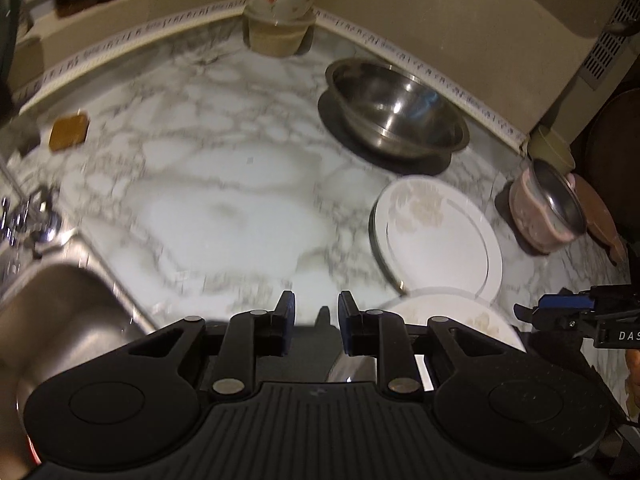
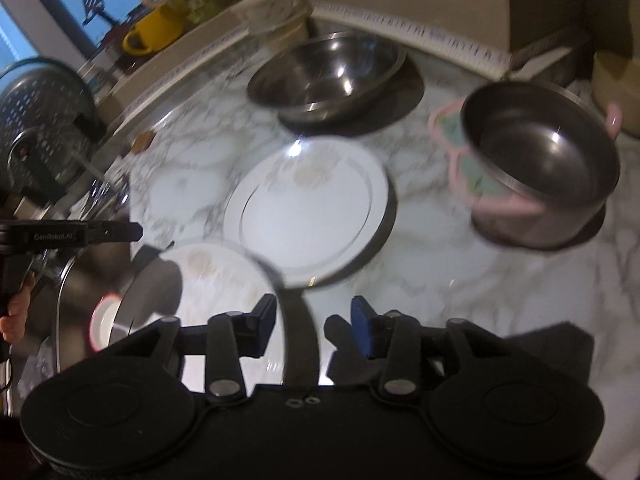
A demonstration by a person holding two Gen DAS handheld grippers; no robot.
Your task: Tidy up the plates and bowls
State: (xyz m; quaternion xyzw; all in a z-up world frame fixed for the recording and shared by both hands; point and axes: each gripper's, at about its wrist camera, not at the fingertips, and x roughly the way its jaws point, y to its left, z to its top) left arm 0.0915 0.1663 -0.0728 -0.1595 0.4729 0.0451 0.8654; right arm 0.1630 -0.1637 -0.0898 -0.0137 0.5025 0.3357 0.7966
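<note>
A white plate [image 2: 212, 280] with a faint floral print hangs above the marble counter [image 1: 224, 208] and casts a dark shadow to its right. My left gripper [image 1: 318, 312] has its jaws narrowly apart at this plate's [image 1: 452, 316] left rim and seems to hold it. My right gripper [image 2: 314, 320] is open, with the plate's right rim between its fingers, close to the left pad [image 2: 266, 312]. A second white plate [image 2: 308, 208] lies flat just beyond. Further back are a wide steel bowl [image 2: 324, 72] and a pink-jacketed steel bowl [image 2: 540, 160].
Two ceramic bowls [image 1: 280, 12] are stacked at the back wall. A steel sink [image 1: 60, 312] and tap [image 1: 24, 216] lie at the left, a brown sponge [image 1: 68, 132] beyond them. Mugs [image 2: 156, 32] stand on the ledge. A perforated metal pot [image 2: 40, 120] is at far left.
</note>
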